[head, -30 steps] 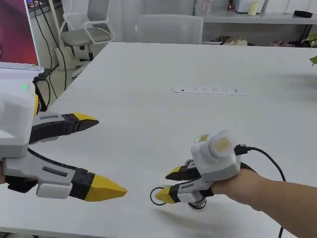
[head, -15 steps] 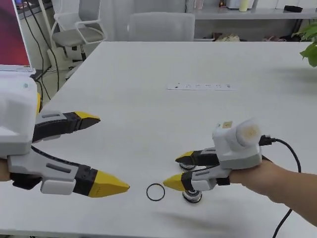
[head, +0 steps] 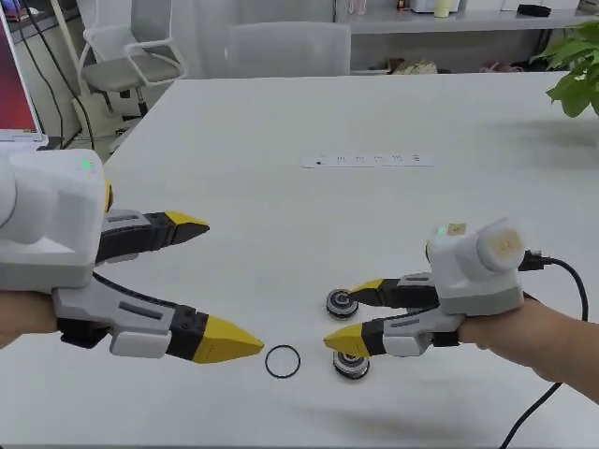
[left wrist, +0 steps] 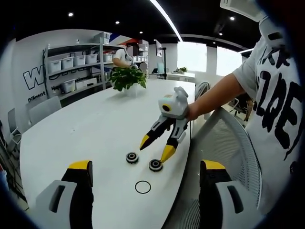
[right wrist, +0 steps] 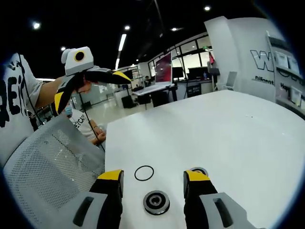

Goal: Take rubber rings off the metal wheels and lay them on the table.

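Room: open office, shelving along the walls, a mesh chair (head: 126,56) and a grey chair (head: 285,49) at the far end of the white table (head: 281,122), a plant (head: 576,79) at its far right corner. A power strip (head: 368,161) lies flat mid-table, well apart from the work.

My left gripper (head: 234,287): jaws spread wide, nothing between them, hovering over the near left part of the table. My right gripper (head: 339,318): jaws also spread, nothing pinched, tips pointing left toward the left gripper. A black cable (head: 552,402) trails from it off the near edge.

Two metal wheels lie flat on the table. The far wheel (head: 342,303) sits just under my right upper jaw tip. The near wheel (head: 351,365) sits just below the lower jaw; in the right gripper view it lies in the gap between the two jaws, untouched. Can't tell if either wheel carries a ring.

One black rubber ring (head: 283,361) lies flat on the table, just left of the near wheel, between the two grippers' lower tips, touching neither.
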The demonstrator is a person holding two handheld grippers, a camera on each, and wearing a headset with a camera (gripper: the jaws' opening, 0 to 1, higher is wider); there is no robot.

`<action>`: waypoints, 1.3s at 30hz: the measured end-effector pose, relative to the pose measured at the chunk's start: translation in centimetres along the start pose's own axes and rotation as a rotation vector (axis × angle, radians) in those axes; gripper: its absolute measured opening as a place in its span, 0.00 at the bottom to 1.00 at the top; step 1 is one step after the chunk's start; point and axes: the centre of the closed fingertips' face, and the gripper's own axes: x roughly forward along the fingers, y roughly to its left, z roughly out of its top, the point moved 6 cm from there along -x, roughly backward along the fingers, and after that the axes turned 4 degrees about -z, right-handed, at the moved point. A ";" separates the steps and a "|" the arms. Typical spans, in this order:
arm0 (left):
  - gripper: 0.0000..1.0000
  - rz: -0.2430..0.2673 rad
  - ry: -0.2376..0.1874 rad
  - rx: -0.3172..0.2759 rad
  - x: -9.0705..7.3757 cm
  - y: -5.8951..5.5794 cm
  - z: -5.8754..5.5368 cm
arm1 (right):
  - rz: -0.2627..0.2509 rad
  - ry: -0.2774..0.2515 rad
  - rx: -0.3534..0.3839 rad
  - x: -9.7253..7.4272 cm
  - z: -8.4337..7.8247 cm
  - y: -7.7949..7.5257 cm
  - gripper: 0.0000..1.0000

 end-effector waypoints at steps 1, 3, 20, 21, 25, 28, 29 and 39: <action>0.91 -0.008 -0.001 -0.002 0.4 0.0 0.1 | -0.002 0.000 0.000 -0.2 -0.1 -0.1 0.49; 0.90 -0.017 0.003 0.005 0.9 0.0 0.2 | -0.004 0.002 0.003 -0.5 -0.2 -0.3 0.49; 0.82 -0.079 0.048 0.034 6.1 0.9 -0.3 | -0.042 0.011 0.020 -2.7 -1.7 -1.8 0.48; 0.82 -0.082 0.052 0.035 6.4 0.9 -0.3 | -0.042 0.011 0.021 -2.7 -1.8 -1.8 0.48; 0.80 -0.099 0.067 0.036 7.5 0.8 -0.7 | -0.042 0.014 0.023 -3.0 -2.2 -1.7 0.48; 0.80 -0.106 0.077 0.038 8.1 0.8 -0.9 | -0.043 0.018 0.021 -3.1 -2.4 -1.8 0.47; 0.80 -0.108 0.081 0.039 8.4 0.8 -1.0 | -0.044 0.019 0.018 -3.1 -2.5 -1.8 0.47; 0.72 -0.144 0.133 0.046 10.7 0.8 -2.4 | -0.042 0.046 -0.028 -3.2 -3.4 -2.0 0.41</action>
